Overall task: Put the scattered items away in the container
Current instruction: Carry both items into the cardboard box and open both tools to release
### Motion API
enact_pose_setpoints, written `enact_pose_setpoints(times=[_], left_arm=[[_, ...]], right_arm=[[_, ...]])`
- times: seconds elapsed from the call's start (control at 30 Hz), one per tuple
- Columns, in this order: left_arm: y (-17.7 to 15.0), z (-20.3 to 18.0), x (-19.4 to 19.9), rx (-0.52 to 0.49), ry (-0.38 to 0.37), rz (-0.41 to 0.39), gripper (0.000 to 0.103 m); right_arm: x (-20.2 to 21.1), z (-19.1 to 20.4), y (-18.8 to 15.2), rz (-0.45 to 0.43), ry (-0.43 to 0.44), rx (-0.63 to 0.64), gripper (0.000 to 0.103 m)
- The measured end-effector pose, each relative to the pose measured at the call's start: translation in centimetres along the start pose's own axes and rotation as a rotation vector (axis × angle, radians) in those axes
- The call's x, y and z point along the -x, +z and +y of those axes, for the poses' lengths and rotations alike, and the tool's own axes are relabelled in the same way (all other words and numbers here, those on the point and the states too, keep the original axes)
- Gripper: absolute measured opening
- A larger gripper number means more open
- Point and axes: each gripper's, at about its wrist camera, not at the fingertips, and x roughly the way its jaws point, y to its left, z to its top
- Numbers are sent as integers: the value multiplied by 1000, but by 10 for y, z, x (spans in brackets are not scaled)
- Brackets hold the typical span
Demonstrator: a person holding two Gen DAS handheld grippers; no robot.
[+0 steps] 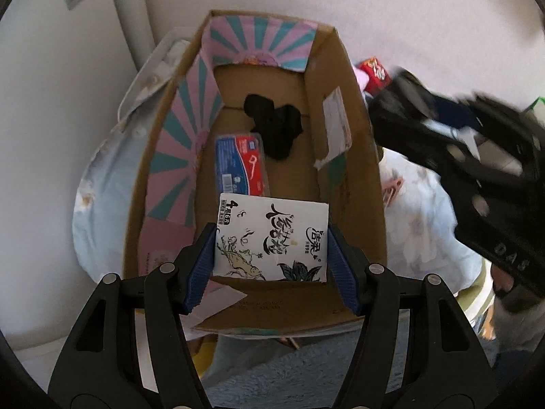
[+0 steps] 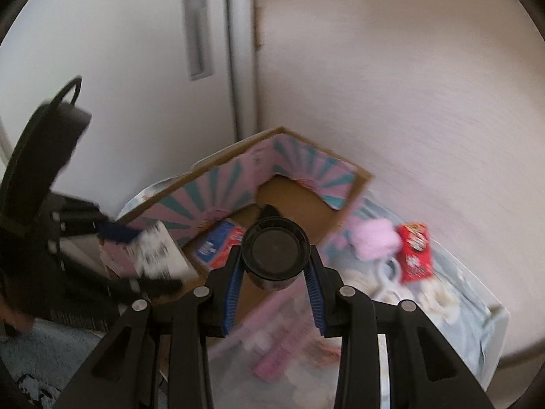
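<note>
In the left wrist view, the left gripper [image 1: 272, 266] at the bottom middle squeezes one white tissue pack [image 1: 272, 238] between its two blue pads. The pack hangs over the near end of one cardboard box [image 1: 354, 102] that fills the middle of the frame. Inside the box lie one blue packet [image 1: 240, 165] and one black cloth [image 1: 276, 126]. One pink clip [image 1: 391, 187] lies just outside the box on the right.

In the right wrist view, the right gripper [image 2: 274, 255] in the lower middle clamps one black jar [image 2: 274, 252]. The box sits behind it. On the right lie one pink fluffy thing [image 2: 373, 242] and one red packet [image 2: 415, 252].
</note>
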Motion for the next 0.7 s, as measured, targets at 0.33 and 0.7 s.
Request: enact_pose_setpoints(times=[0.33, 0.7], left_arm=[[8, -3, -23, -37, -13, 45, 60], [12, 6, -41, -13, -14, 83, 60]], right_arm=[[-73, -8, 60, 88, 59, 14, 33], [-123, -16, 67, 168, 29, 60, 33]])
